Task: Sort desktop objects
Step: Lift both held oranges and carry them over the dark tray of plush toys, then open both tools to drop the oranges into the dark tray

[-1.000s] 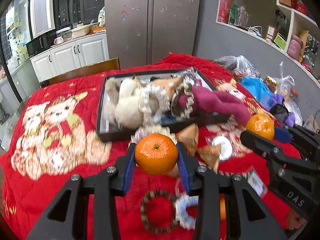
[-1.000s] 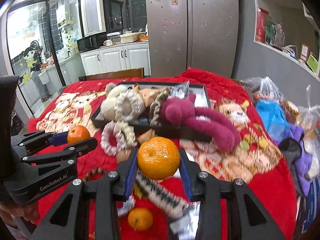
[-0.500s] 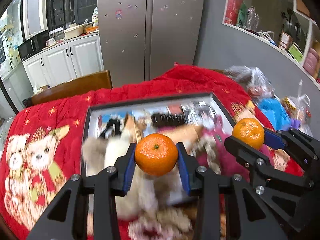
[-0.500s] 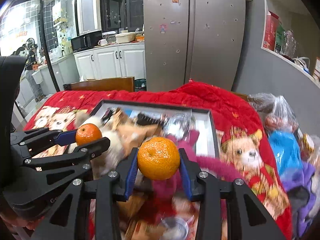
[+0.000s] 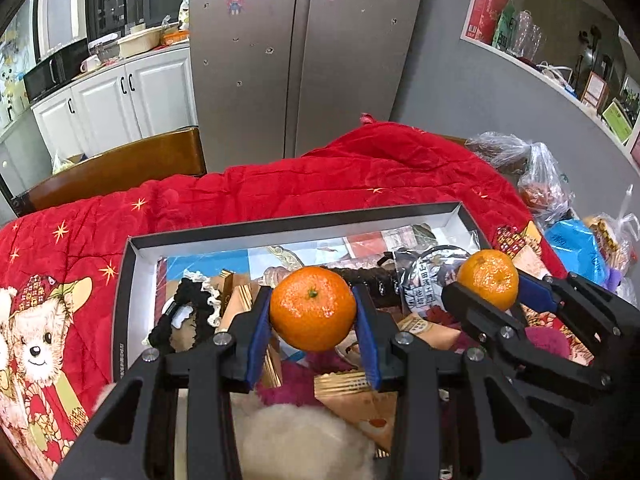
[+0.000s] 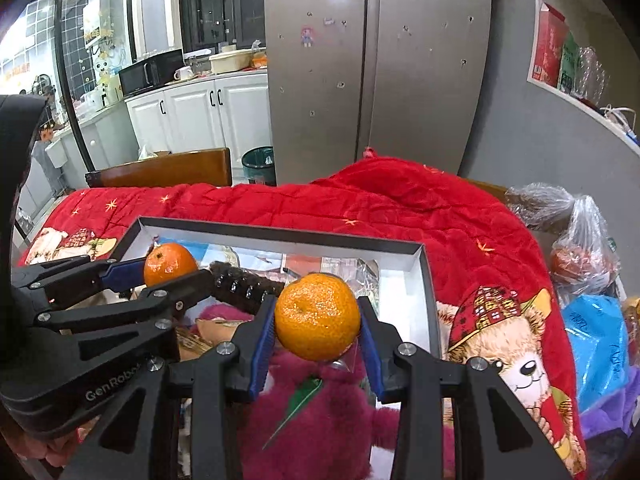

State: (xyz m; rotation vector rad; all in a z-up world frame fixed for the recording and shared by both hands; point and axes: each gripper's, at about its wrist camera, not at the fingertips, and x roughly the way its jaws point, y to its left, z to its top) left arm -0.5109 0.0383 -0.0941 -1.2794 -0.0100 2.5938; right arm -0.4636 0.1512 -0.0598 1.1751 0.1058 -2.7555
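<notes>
Left wrist view shows the left gripper (image 5: pixel 313 312) pinching a tangerine (image 5: pixel 313 308) between its blue pads (image 5: pixel 256 334), the stem end facing the camera. It hangs above a shallow dark-rimmed box (image 5: pixel 120 304) that lies on a red blanket (image 5: pixel 280 184) printed with bears. To its right, the right gripper (image 5: pixel 490 286) clamps a second tangerine (image 5: pixel 488 278) over the same box, and the right wrist view shows that fruit gripped at its widest part (image 6: pixel 317 317).

The box already holds a crowd of things: a black hair tie (image 5: pixel 188 308), a dark hair clip (image 5: pixel 368 276), snack packets (image 5: pixel 360 396), a magenta plush toy (image 6: pixel 320 420) and a cream plush toy (image 5: pixel 304 444).

Each fruit is probably light, roundish and a little soft, with a loose, dimpled skin that gives under pressure. A hold across the middle, as both grippers have, looks right; a squeeze too hard would likely bruise or split it, and a hold near the top or bottom could let it roll out. Set down on plush or packets, it may roll, so a flat, bare patch of the box floor near the far wall seems the safer spot.
</notes>
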